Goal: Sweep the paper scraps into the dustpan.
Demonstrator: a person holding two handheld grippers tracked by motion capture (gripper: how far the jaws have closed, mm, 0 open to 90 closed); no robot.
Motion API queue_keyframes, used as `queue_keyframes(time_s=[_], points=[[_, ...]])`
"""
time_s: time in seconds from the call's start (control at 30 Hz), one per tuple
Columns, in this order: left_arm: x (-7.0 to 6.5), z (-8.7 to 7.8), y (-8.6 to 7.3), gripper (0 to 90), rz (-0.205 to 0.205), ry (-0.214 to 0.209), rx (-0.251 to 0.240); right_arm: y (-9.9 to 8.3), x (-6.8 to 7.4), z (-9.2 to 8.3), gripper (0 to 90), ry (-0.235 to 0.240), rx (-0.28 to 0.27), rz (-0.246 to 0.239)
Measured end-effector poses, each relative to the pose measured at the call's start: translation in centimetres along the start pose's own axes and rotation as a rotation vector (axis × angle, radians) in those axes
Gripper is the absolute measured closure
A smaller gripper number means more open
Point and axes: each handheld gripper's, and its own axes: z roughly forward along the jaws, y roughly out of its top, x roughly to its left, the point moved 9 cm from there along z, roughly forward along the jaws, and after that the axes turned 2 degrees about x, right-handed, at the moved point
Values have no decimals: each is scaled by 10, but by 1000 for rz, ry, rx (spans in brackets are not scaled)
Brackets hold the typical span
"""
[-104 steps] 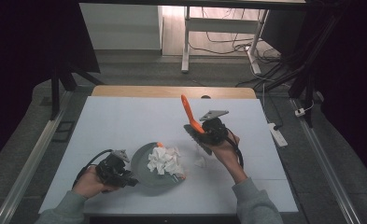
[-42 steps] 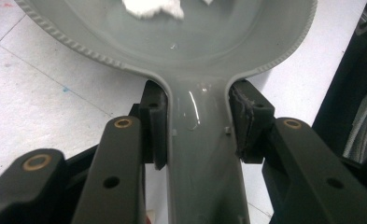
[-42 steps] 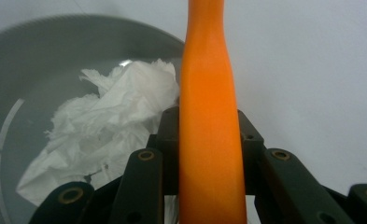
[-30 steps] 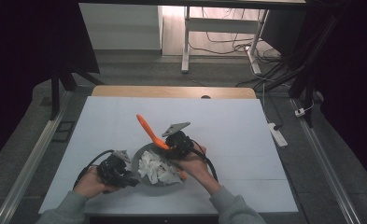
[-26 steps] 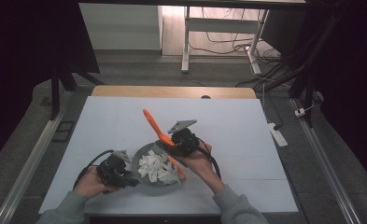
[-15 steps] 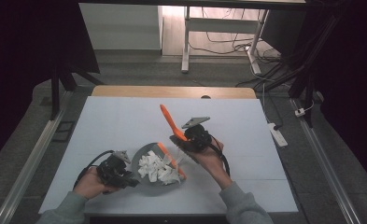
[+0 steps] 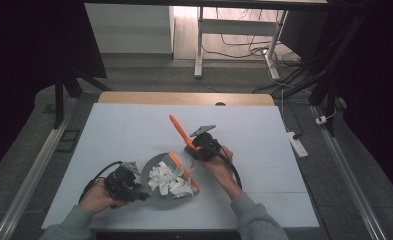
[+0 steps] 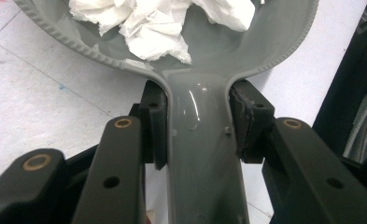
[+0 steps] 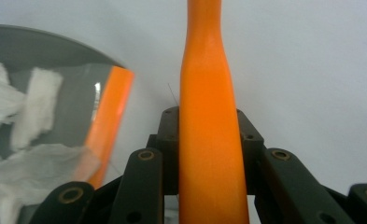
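Grey plastic forms the dustpan (image 7: pixel 156 172), which lies flat on the desk (image 7: pixel 134 130) near its front edge, its handle pointing toward the person's left side and its mouth toward the right. Crumpled white paper (image 7: pixel 166 181) fills the pan, and in the left gripper view the same paper (image 8: pixel 148 23) sits heaped just past the neck of the handle. An orange lip (image 7: pixel 184 172) runs along the pan's open edge, touching the desk; the right gripper view shows this lip (image 9: pixel 109 116) as a slanted strip beside the paper. The left gripper (image 7: pixel 125 180) is clenched on the handle, its two black pads pressed against both sides of the narrow grey neck (image 8: pixel 197 140). An orange brush handle (image 7: pixel 180 131) rises tilted, away from the person, just behind the pan's mouth. The right gripper (image 7: pixel 204 146) grasps this handle low down, and in its own view the orange shaft (image 9: pixel 209 140) stands squeezed between the jaws. The left hand (image 7: pixel 96 195) rests on the desk, while the right hand (image 7: pixel 219 162) is held beside the pan, near the lip.
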Motion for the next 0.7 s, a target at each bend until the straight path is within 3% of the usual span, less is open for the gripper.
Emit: queue_keyframes(time_s=[0.07,0.17,0.33,0.4,0.43,0.53,0.7], points=[[0,0,0,612,0,1,-1,0,8,0,703,9,2,-11],[0,0,0,611,-1,1,-2,1,26,-1,703,79,1,-12],[-1,0,0,611,1,3,-2,5,53,-6,703,118,-9,-63],[0,0,0,611,-1,3,-2,9,66,-12,703,187,-28,-59],[0,0,0,611,-1,3,-2,10,73,-14,703,199,-28,-67],[0,0,0,611,0,4,-1,15,86,-19,703,198,-43,-119],[0,1,0,611,1,2,-3,27,87,-36,703,187,-126,-117]])
